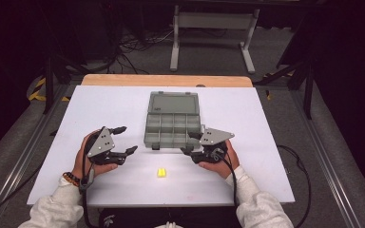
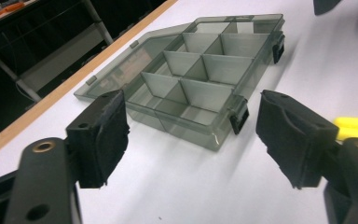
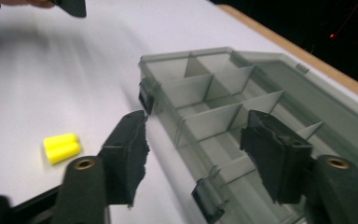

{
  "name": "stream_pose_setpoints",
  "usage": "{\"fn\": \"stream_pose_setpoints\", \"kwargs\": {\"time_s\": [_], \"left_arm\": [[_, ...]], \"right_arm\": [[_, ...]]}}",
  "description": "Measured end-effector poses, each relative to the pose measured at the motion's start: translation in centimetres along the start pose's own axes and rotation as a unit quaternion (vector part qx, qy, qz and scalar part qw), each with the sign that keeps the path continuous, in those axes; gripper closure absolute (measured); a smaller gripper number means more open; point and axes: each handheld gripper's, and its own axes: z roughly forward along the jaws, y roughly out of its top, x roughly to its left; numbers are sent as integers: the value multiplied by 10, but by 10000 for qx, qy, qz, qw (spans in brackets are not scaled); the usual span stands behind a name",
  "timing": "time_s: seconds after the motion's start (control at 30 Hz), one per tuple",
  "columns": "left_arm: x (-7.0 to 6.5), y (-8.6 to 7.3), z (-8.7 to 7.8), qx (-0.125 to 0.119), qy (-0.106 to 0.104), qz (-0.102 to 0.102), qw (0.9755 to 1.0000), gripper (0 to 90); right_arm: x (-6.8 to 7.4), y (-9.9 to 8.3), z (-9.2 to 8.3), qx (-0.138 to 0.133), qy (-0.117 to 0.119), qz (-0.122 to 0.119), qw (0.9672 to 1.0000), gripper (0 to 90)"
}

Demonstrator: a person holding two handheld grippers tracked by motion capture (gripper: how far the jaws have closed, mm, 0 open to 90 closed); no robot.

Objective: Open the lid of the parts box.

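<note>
Organizer box (image 1: 173,121) sits mid-bench (image 1: 100,104), lid flung open flat toward the far edge, tray nearest me with its divided cells empty. Earplugs (image 1: 161,173), a yellow pair lying side by side, rest on the bench just in front of the box, between my two grippers. Left gripper (image 1: 125,140) hovers left of the box, jaws apart, nothing between them; right gripper (image 1: 190,143) is at the box's front right corner, jaws apart too, holding nothing.

My read on handling: plugs look like soft foam, very light, squashy, not fragile, likely to roll or spring out if pinched at the tip. I'd take one across the middle of its barrel with gentle squeeze. Their long axis runs roughly toward and away from me in the high view. Box looks like thin stiff plastic, light, will slide on the smooth bench if nudged; its long axis with lid open also runs front to back, latches (image 2: 239,117) facing me.
</note>
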Motion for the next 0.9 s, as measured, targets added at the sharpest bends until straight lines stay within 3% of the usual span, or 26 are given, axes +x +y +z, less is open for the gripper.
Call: {"fn": "stream_pose_setpoints", "kwargs": {"time_s": [0.17, 0.5, 0.63, 0.67, 0.9], "left_arm": [[-8, -7, -10, -139, -145, -126, 9997, 188], [-22, -23, -17, 54, -329, -180, 9993, 146], [-24, -31, -24, 71, -362, -321, 9988, 115], [-24, -31, -24, 71, -362, -321, 9988, 107], [-32, -41, -32, 208, -376, -400, 9983, 79]], "right_arm": [[9, -2, 1, 133, 304, -16, 9994, 290], [31, -2, 8, 432, 769, -161, 9960, 239], [42, 0, 19, 642, 1073, -335, 9916, 239], [42, 0, 19, 642, 1073, -335, 9916, 239], [54, 2, 34, 889, 1464, -606, 9834, 288]]}}
